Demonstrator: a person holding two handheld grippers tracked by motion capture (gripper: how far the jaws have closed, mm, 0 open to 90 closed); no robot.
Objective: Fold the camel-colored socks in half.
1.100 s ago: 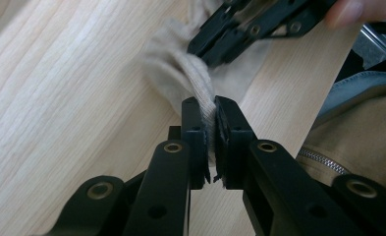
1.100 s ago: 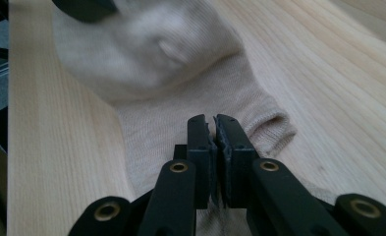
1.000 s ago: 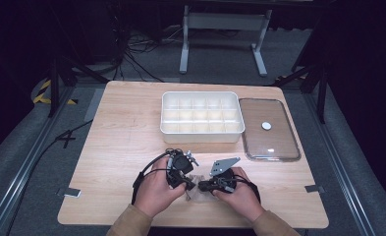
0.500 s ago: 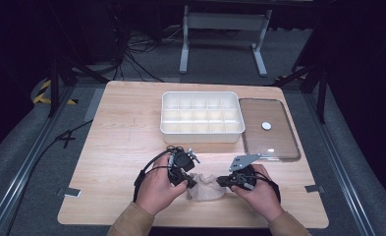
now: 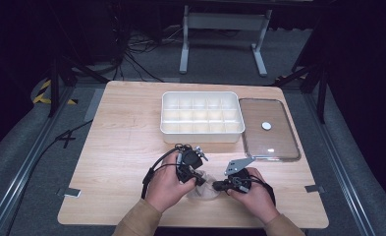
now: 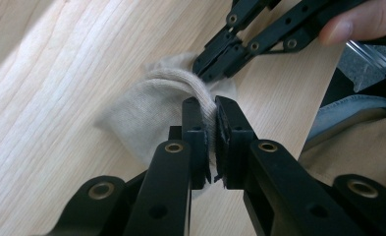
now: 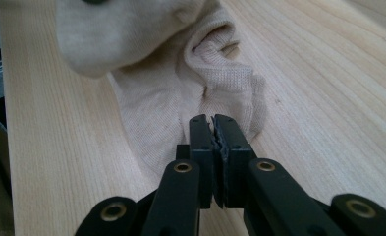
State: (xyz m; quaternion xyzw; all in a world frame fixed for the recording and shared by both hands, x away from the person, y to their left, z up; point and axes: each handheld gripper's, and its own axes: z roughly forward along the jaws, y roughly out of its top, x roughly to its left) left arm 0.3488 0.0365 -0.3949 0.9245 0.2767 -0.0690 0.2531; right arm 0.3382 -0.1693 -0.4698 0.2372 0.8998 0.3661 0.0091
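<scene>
Dark studio floor and cable runs frame a pale wooden desk point(image 5: 126, 147), where a person seated at the near edge works a beige sock point(image 5: 206, 191) with a pair of hand-held tongs. The sock lies bunched on the desk close to the near edge, between the two hands, well apart from the white compartment tray point(image 5: 201, 118) and the clear lid point(image 5: 268, 130) lying beside it at the far side.

The left tongs point(image 6: 207, 135) are clamped on a ribbed fold of the sock, which looks like the cuff, pinched between the pads with the fabric wrapped over them. The right tongs point(image 7: 214, 147) are closed almost completely on a thin edge of the knit at the sock's other side; only a sliver of cloth shows between the pads, so that hold looks slight. In the left gripper view the right tongs bite the fabric just beyond the left ones.

The step in hand appears to be folding or rolling the sock. Done well, it calls for both grips to stay firm while the hands move together, keeping the cloth taut enough to stay flat but not stretched. The right hold probably wants a deeper bite before any pull, or the edge may slip out. Keeping the sock low over the desk should let the fold land squarely.
</scene>
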